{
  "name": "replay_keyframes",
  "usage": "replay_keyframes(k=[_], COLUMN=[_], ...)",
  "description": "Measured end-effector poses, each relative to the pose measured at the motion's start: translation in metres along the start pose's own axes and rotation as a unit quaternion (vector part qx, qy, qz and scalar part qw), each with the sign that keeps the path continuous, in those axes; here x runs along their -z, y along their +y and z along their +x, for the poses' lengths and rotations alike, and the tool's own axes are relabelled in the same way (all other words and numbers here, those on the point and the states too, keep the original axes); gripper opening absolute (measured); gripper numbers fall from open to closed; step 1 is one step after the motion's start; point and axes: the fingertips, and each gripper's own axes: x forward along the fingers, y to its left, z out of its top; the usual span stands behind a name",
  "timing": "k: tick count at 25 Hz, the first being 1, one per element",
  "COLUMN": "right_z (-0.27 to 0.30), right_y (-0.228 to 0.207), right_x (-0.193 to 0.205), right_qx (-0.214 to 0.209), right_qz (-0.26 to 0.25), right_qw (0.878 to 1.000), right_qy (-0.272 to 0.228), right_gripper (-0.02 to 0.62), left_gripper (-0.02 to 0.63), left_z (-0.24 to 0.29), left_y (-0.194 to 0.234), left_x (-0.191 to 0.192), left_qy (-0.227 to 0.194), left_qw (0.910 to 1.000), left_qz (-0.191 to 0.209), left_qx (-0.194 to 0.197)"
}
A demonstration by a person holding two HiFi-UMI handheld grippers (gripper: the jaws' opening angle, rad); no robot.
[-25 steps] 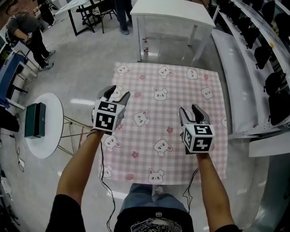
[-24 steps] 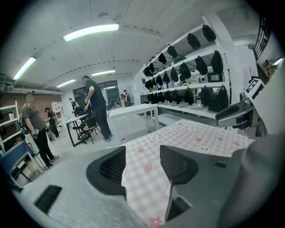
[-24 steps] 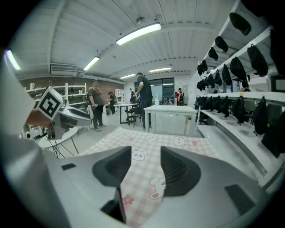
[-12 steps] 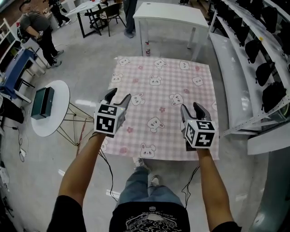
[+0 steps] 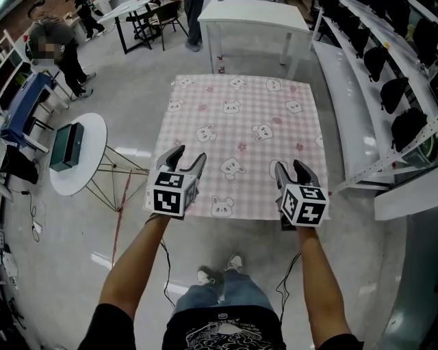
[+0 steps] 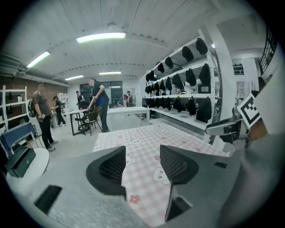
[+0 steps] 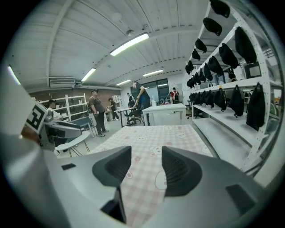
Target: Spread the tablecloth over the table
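The pink checked tablecloth (image 5: pixel 239 130) with its white bunnies fills the middle of your head view. It's lying flat and squared off, all four corners out, no bunching that I can see. Whatever it rests on is hidden under it. The near edge runs straight across just below your two grippers.

Along your right side runs the long white shelving rack (image 5: pixel 356 102), lined with rows of black items I can't identify. Past the far edge of the cloth stands a plain white table (image 5: pixel 260 15), well apart from the cloth, with people beside it at the back of the room. Off to your left is the round white side table (image 5: pixel 85 171) on thin metal legs.

Now your tools. Your left gripper (image 5: pixel 190 153) hovers over the near left corner of the cloth. Its own view shows the two jaws spread, with nothing between them, only checked fabric and a bunny visible through the gap further on. Your right gripper (image 5: pixel 289 165) sits over the near right corner and gives the same picture: jaws apart, pinching nothing, cloth visible beyond. Both point away from you and slightly down.

Smallest of all is a dark green box (image 5: pixel 66 146), standing on that round side table.
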Motion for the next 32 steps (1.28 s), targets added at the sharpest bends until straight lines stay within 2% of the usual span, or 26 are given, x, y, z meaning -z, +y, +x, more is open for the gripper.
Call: replay_keyframes(k=[5,11,16,20,23,26,30,32], right_z=[-0.025,-0.063,-0.089,-0.102,-0.104,-0.101,-0.091,-0.085], right_y=[0.003,0.005,0.004,-0.003,-0.007,-0.012,-0.02,-0.026], right_x=[0.034,0.084,0.13,0.161,0.179,0.192,0.207,0.213], right_qx=[0.01,0.021,0.035,0.044,0.043,0.042,0.032,0.025], right_qz=[0.027,0.097,0.139,0.17,0.228,0.288,0.356,0.385], right_qw=[1.0,0.995,0.989,0.984,0.972,0.956,0.933,0.922], right_qy=[0.007,0.015,0.03,0.041,0.043,0.041,0.034,0.033], right_gripper=[0.201,0.201,0.201,0.201,0.201,0.201,0.201,0.201], left_gripper=[0.249,0.249,0.249,0.249,0.249,0.249,0.249,0.249], left_z=[-0.015,-0.036,-0.053,-0.062,-0.065,-0.062,-0.05,-0.042], left_y=[-0.022,-0.052,-0.07,-0.084,-0.091,-0.098,-0.099,-0.096], left_x=[0.032,0.089,0.143,0.176,0.198,0.218,0.24,0.244], left_qy=[0.001,0.019,0.042,0.054,0.061,0.066,0.06,0.046], left_qw=[0.9993,0.9937,0.9839,0.97,0.9506,0.9209,0.8847,0.8593], left_qz=[-0.035,-0.102,-0.165,-0.229,-0.298,-0.378,-0.457,-0.506], left_qx=[0.015,0.042,0.054,0.059,0.062,0.07,0.067,0.062])
